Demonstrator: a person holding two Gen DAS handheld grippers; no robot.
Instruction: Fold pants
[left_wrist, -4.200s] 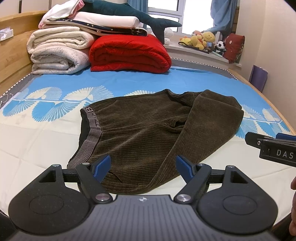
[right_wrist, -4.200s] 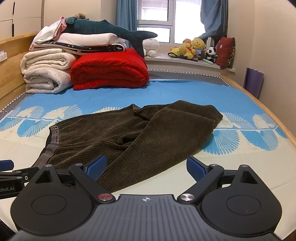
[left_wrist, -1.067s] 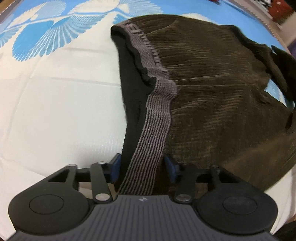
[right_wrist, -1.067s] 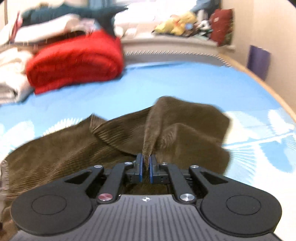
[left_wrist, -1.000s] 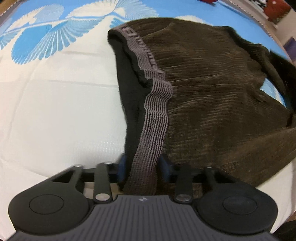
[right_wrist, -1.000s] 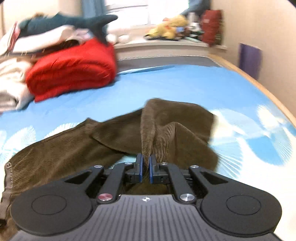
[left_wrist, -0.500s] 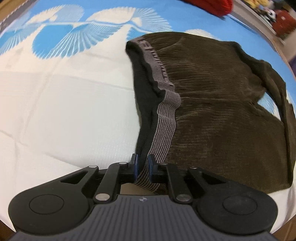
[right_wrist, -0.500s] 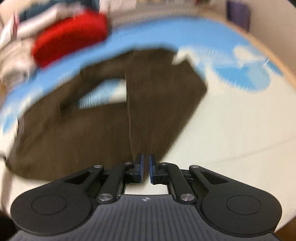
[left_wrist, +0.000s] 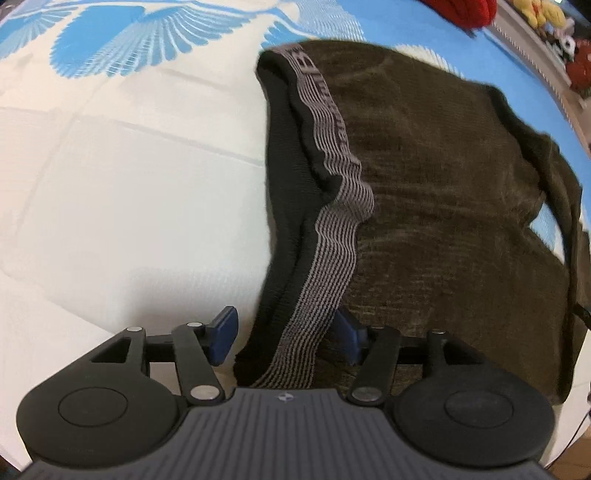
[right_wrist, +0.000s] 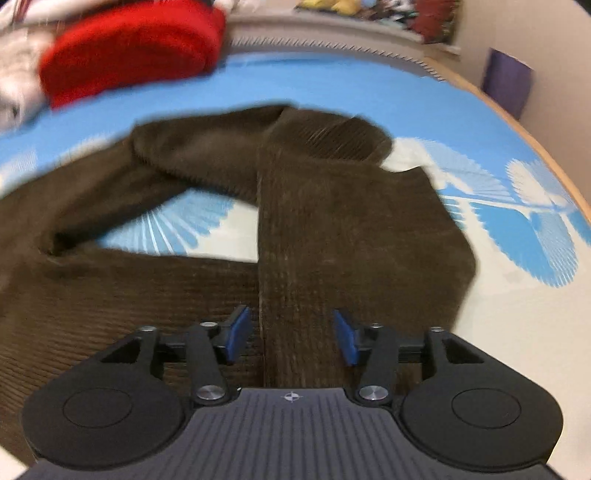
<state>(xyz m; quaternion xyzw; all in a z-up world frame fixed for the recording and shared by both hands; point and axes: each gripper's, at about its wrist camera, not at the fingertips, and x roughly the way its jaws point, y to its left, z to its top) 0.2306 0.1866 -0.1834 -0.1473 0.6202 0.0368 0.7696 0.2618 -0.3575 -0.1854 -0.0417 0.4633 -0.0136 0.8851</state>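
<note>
The pants (left_wrist: 443, 192) lay spread on the bed (left_wrist: 129, 192), dark brown corduroy filling the right half of the left wrist frame and the middle of the right wrist frame. Their grey striped waistband (left_wrist: 332, 206) ran from the upper middle of the left frame down to the bottom centre, with the black lining showing to its left. The left hand-held gripper (left_wrist: 284, 334) pointed steeply down at that band; its jaws were opening, the blue pads (left_wrist: 223, 334) standing apart on either side of the waistband end, which sat between them, the left pad clear of it. In the right wrist frame one leg (right_wrist: 332, 229) was folded back toward the camera, crossing over the other and leaving a patch of blue-and-white sheet (right_wrist: 177, 225) bare in the loop at centre left. The right hand-held gripper (right_wrist: 291, 338) was opening too, its pads well apart with the leg's end lying between them, free of both. A red quilt (right_wrist: 129, 51) sat blurred in the upper left, and a purple bag (right_wrist: 508, 83) stood by the wall at upper right.
</note>
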